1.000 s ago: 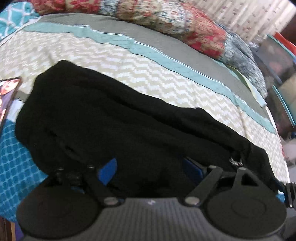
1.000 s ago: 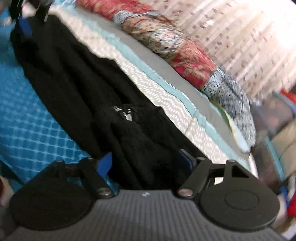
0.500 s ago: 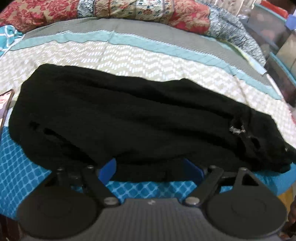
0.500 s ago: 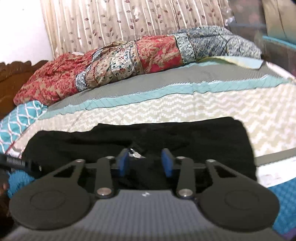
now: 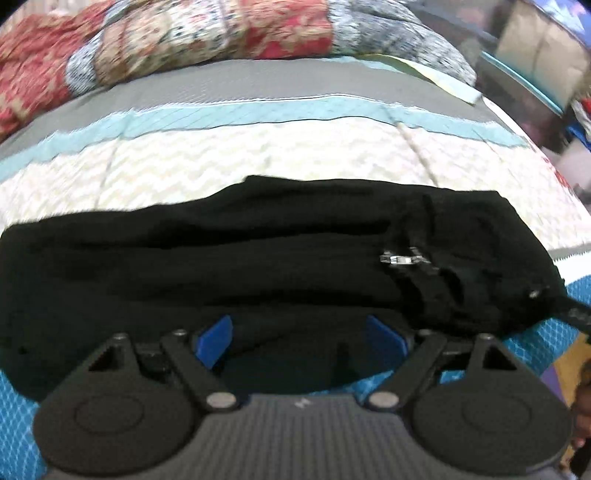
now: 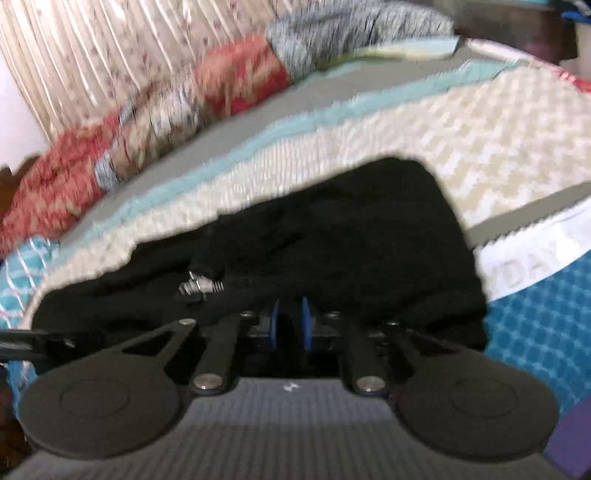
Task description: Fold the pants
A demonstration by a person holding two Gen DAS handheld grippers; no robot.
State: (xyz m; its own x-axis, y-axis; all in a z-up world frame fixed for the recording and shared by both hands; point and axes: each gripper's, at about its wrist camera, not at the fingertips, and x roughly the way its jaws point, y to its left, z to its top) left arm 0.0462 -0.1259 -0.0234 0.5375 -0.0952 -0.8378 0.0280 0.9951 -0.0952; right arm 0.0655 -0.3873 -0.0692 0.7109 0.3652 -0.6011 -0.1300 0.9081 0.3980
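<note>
Right gripper [image 6: 290, 325]: blue pads nearly together, only a narrow slot between them. Jaws have just been closing. Dark pants fabric sits directly ahead of the pad tips, but whether any cloth is pinched in the slot can't be told; frame is blurred.

Left gripper [image 5: 301, 338]: jaws wide apart, blue pads at far left and far right of the mechanism. Nothing clamped. Near edge of the pants lies between and just ahead of the pads w/o contact on either pad face.

Black pants [image 5: 258, 266]: laid lengthwise across the bed as one long bundled strip, waist end at the right in the left wrist view. Zipper pull [image 5: 400, 259] shows metallic near that end; a small metal button [image 5: 533, 294] sits further right at the edge.

Ref landmark = pants:
- Bedspread [image 5: 258, 155], cream chevron w/ teal and grey bands, lies under and beyond the pants.
- Patchwork quilt [image 5: 207, 33], red/cream/blue, bunched well beyond the pants at the far side of the bed.
- Blue diamond-pattern cloth [image 6: 546, 325] lies under the near edge of the pants.
- Curtain [image 6: 92, 51], pale floral, hangs behind the quilt in the right wrist view.
</note>
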